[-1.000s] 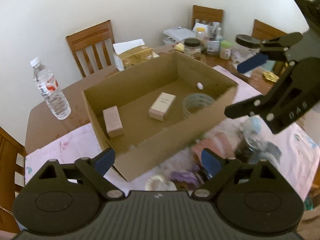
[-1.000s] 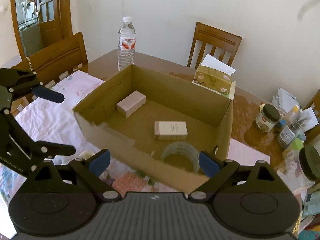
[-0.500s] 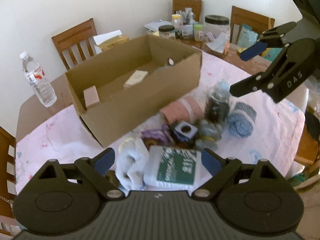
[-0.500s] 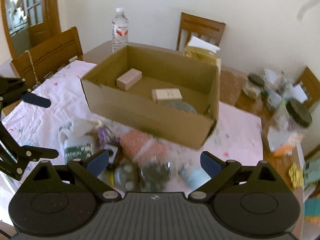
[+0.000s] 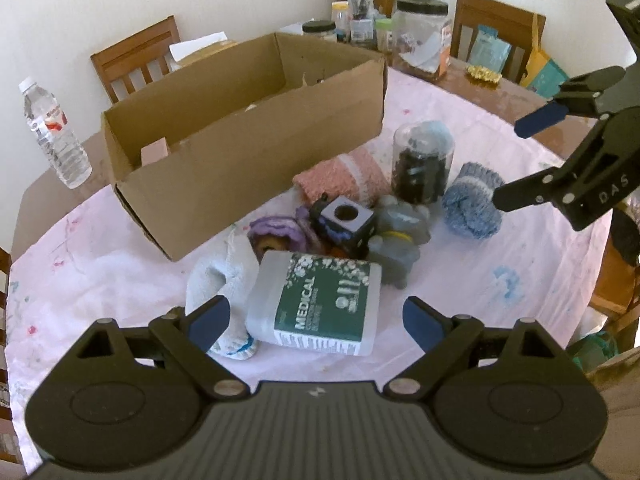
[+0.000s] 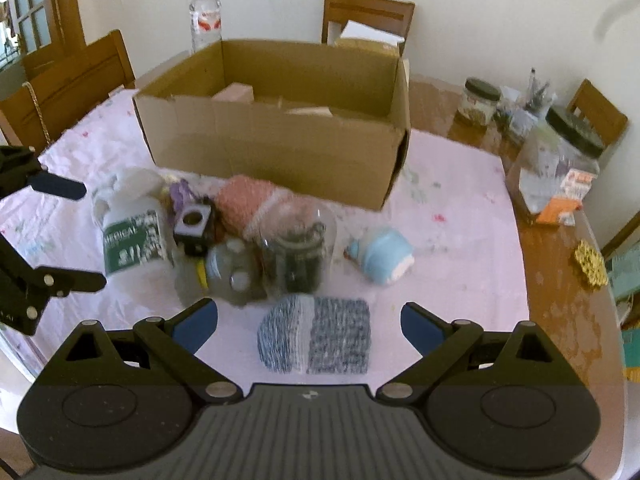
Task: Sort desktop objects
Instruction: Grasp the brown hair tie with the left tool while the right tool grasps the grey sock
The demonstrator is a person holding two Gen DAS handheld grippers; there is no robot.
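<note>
1. The left wrist view looks steeply down along its own tongs (image 5: pixel 316 322) at the medical bottle (image 5: pixel 320 304), close below.
2. The right wrist view, equally steep, sits close over the blue knit roll (image 6: pixel 316 334).
3. Both share the cardboard box (image 5: pixel 248 140) and the pile on the surface (image 6: pixel 460 208).

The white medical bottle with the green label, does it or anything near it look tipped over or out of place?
Yes. The white medical bottle with the green label lies on its side on the pink tablecloth, resting against a crumpled white cloth. The clear plastic jar with dark contents stands upright. Nothing looks spilled.
</note>
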